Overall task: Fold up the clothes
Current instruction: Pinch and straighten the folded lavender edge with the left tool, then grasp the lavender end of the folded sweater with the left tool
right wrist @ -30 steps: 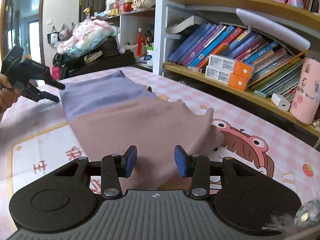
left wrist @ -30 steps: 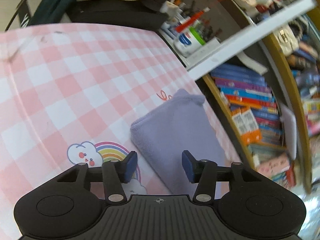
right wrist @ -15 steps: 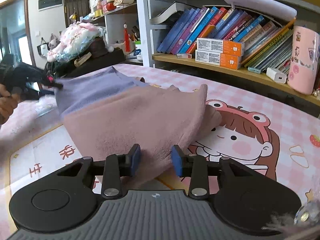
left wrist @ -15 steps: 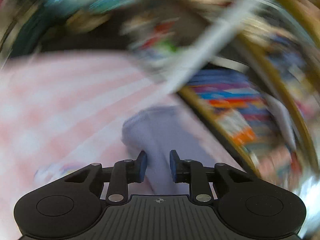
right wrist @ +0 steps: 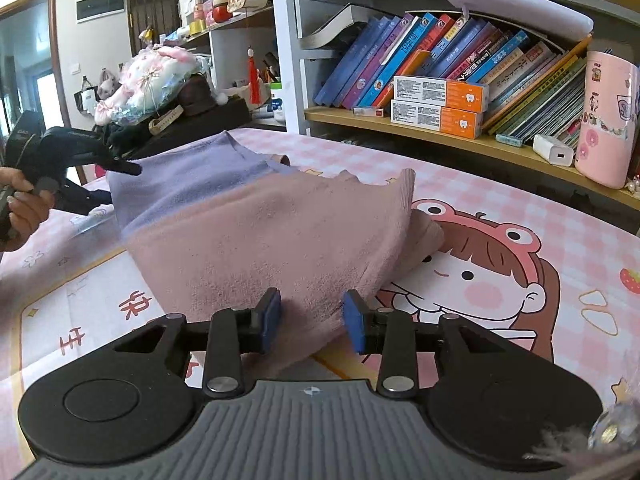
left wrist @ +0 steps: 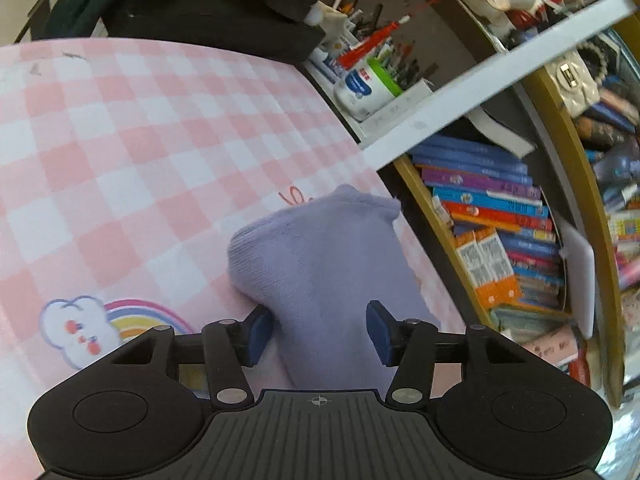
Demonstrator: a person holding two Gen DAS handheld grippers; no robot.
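The left gripper (left wrist: 318,330) has just been opening again after a brief pinch half a second ago; its jaws now stand apart, with the lilac end of the garment (left wrist: 320,256) lying between the pads at lower centre of the left wrist view. Neither pad visibly presses the cloth, though the left one sits at its edge. Compared with a second ago, that lilac end is bunched into a raised hump rather than lying flat — the pinch appears to have gathered it.

The right gripper (right wrist: 312,316) has not altered: jaws partly apart over the pink end of the garment (right wrist: 272,240), no clamp evident.

The garment lies on the checked tablecloth (left wrist: 120,140), centre frame in the right wrist view. Judgement: neither end is secured, so the fold is not yet under way.
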